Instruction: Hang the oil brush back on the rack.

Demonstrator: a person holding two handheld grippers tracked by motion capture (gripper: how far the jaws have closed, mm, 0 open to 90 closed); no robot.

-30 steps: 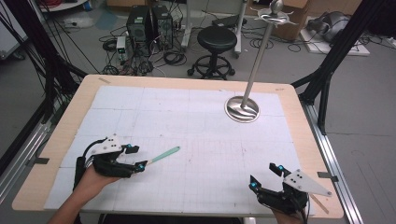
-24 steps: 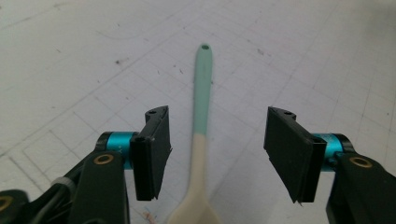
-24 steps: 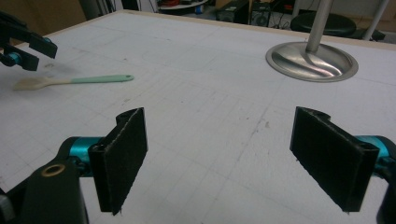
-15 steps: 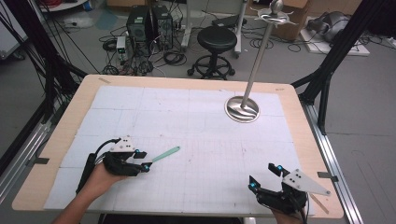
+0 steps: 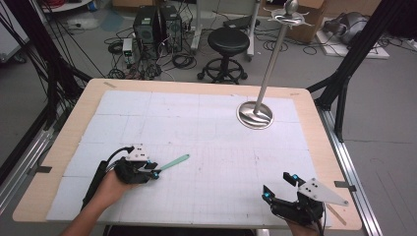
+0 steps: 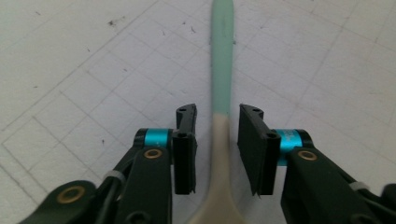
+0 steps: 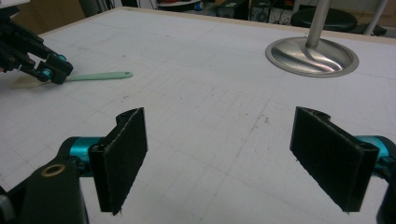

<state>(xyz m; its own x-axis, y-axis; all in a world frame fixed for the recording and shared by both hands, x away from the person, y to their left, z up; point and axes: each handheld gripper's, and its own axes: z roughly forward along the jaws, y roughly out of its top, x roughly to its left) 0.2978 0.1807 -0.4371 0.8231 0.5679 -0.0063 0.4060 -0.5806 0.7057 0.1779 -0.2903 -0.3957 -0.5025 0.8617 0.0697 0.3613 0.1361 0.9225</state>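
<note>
Spatula (image 6: 221, 84) lies flat on the white gridded worktop (image 5: 206, 132), its mint-green handle pointing away from me and its pale cream part running back between the jaws of my left tool (image 6: 217, 140). Those jaws stand narrow, one on each side of the cream neck, with a thin gap showing on both sides, so they are around it and not clamped. In the high view my left tool (image 5: 153, 173) sits near the front left of the worktop, my hand (image 5: 110, 184) behind it, and the spatula (image 5: 173, 162) sticks out to the right and slightly away from me.

My right tool (image 5: 279, 186) rests at the front right corner, well apart from the spatula, its grey plate pointing towards the worktop's right edge. Along its own view, the right tool (image 7: 219, 158) has its jaws spread wide with bare worktop between them. Far off in that view I can see the left tool (image 7: 46, 70) at the spatula (image 7: 100, 75).

At the back right of the worktop stands a metal stand (image 5: 255, 114), with a round dished base and an upright pole.
</note>
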